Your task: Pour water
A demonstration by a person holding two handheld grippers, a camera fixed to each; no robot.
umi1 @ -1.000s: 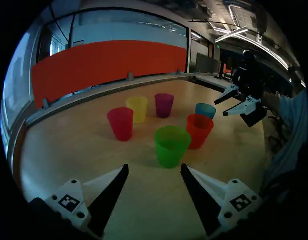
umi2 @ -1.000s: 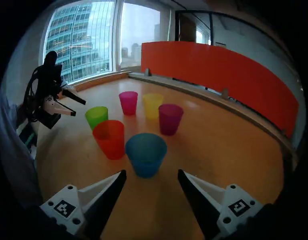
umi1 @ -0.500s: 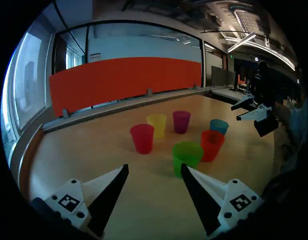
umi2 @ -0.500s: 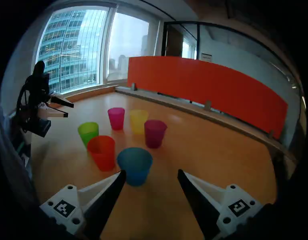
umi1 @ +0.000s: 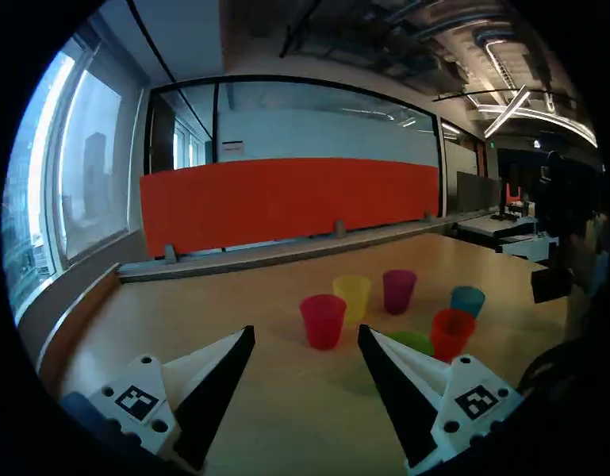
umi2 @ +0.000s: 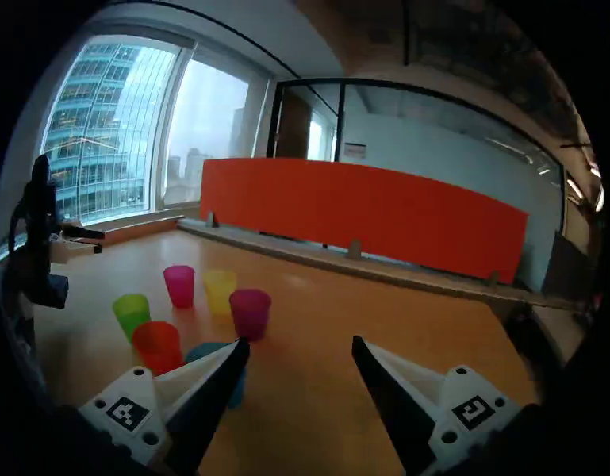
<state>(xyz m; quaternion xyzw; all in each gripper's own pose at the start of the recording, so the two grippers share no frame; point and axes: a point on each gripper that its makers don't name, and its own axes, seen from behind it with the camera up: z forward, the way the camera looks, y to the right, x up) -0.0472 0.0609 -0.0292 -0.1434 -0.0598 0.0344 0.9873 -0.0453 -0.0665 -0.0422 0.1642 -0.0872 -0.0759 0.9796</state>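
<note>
Plastic cups (umi1: pixel 351 297) stand straight up on the surface (umi1: pixel 225 317), open tops up. Left hand-held gripper (umi1: pixel 305 328) and right hand-held gripper (umi2: pixel 298 340) hover level, fingers spread wide, holding nothing.

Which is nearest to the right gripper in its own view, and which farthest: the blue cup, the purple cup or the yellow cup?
1. Blue cup: partly hidden just behind the left finger of the right gripper.
2. Purple cup: a little farther on, left of centre.
3. Yellow cup: farthest, behind the purple cup and to its left.
</note>
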